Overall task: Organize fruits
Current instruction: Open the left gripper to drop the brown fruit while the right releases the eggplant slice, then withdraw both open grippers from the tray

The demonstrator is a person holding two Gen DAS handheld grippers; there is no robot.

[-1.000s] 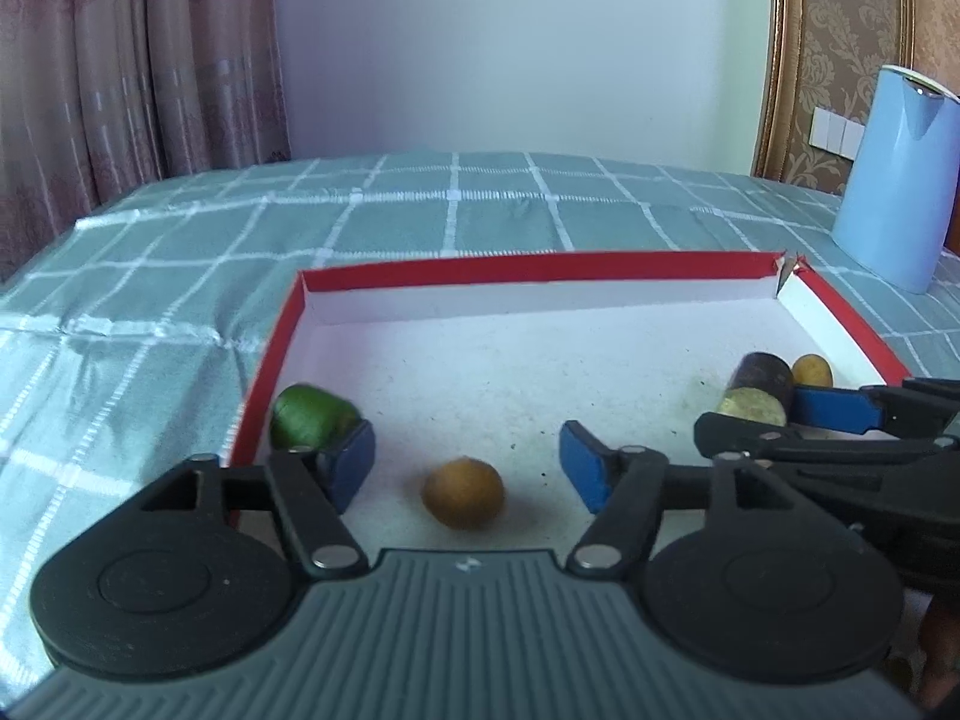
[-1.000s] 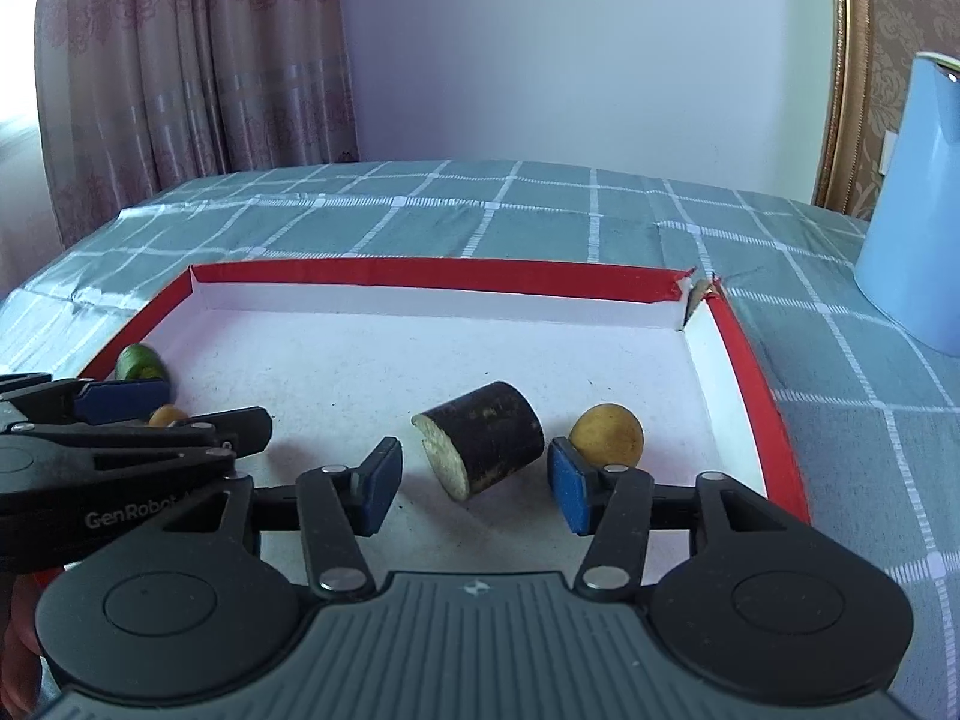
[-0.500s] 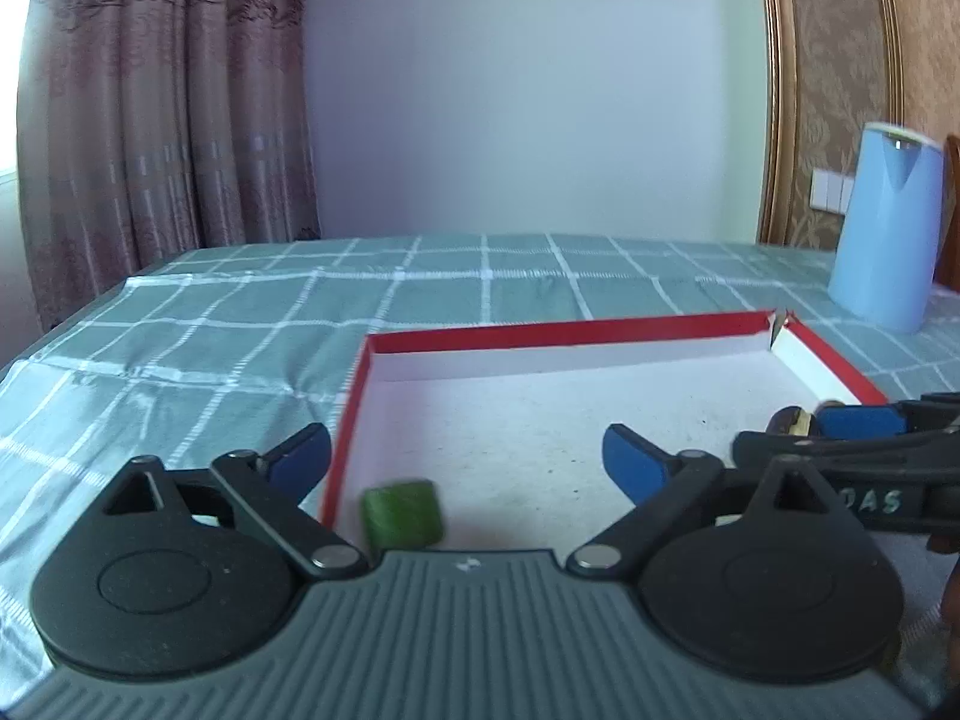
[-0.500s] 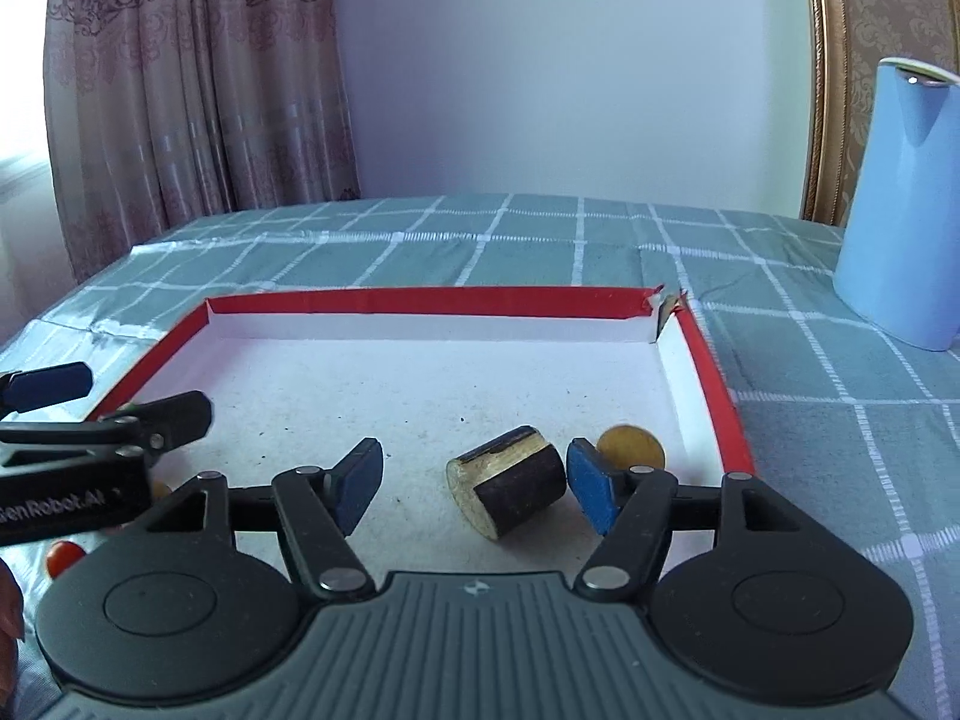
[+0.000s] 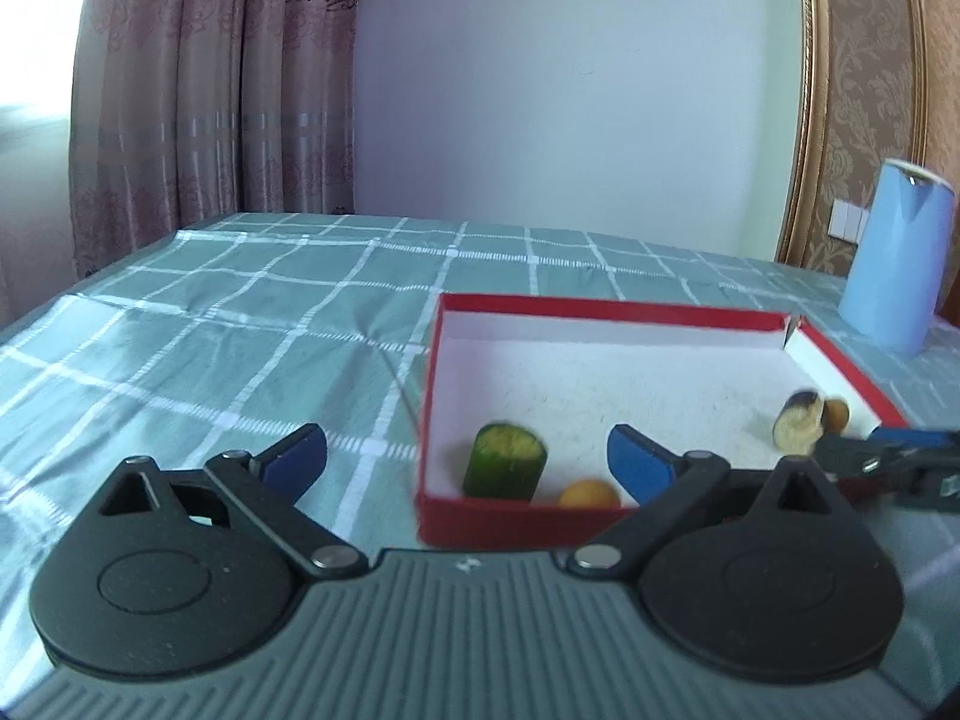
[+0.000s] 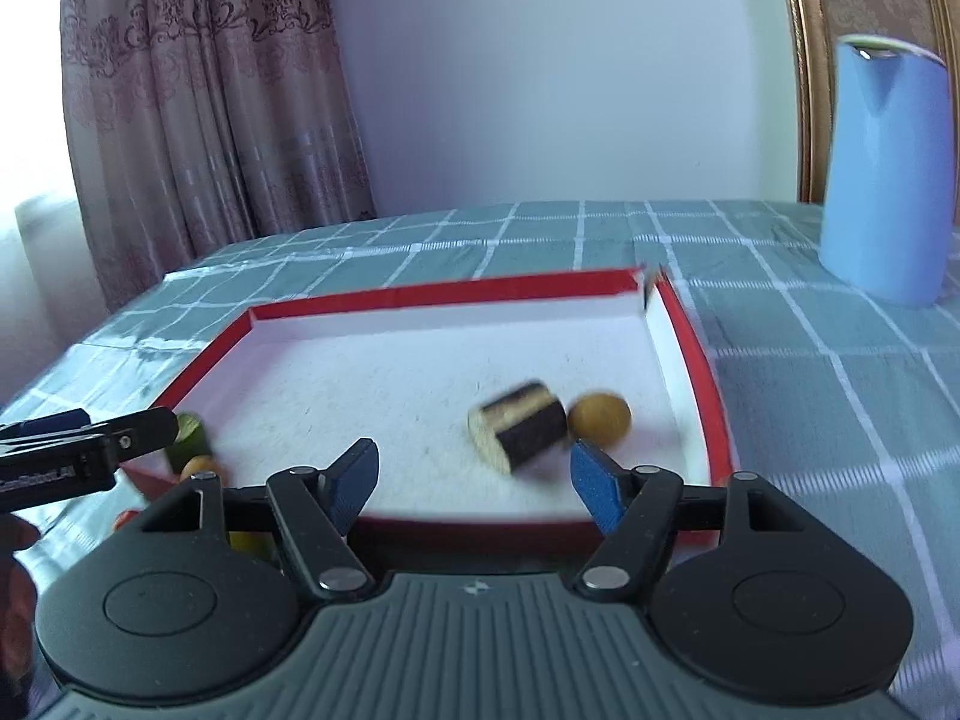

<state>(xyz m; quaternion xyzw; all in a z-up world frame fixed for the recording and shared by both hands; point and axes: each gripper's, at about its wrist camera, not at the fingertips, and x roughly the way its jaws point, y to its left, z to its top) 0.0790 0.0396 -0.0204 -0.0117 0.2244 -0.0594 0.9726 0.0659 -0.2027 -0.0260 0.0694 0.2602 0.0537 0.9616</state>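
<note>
A red-rimmed white tray (image 5: 600, 309) (image 6: 420, 294) lies on the checked tablecloth. Inside it, a green cucumber piece (image 5: 505, 469) (image 6: 189, 441) and a small yellow-brown fruit (image 5: 589, 493) (image 6: 201, 468) sit at the near left corner. A dark eggplant piece (image 5: 798, 423) (image 6: 521, 435) and another yellow-brown fruit (image 5: 836, 414) (image 6: 599, 417) lie near the right wall. My left gripper (image 5: 465, 459) is open and empty, held back over the tray's near left corner. My right gripper (image 6: 474, 477) is open and empty at the tray's near edge, just short of the eggplant.
A tall light-blue jug (image 5: 897, 255) (image 6: 885, 168) stands on the table beyond the tray's right side. Small red and yellow items (image 6: 246, 540) lie on the cloth in front of the tray, mostly hidden. Curtains and a wall stand behind the table.
Both grippers have pulled back and up from inside the tray to its near edge. The eggplant and cucumber pieces lie free and have shifted slightly.
</note>
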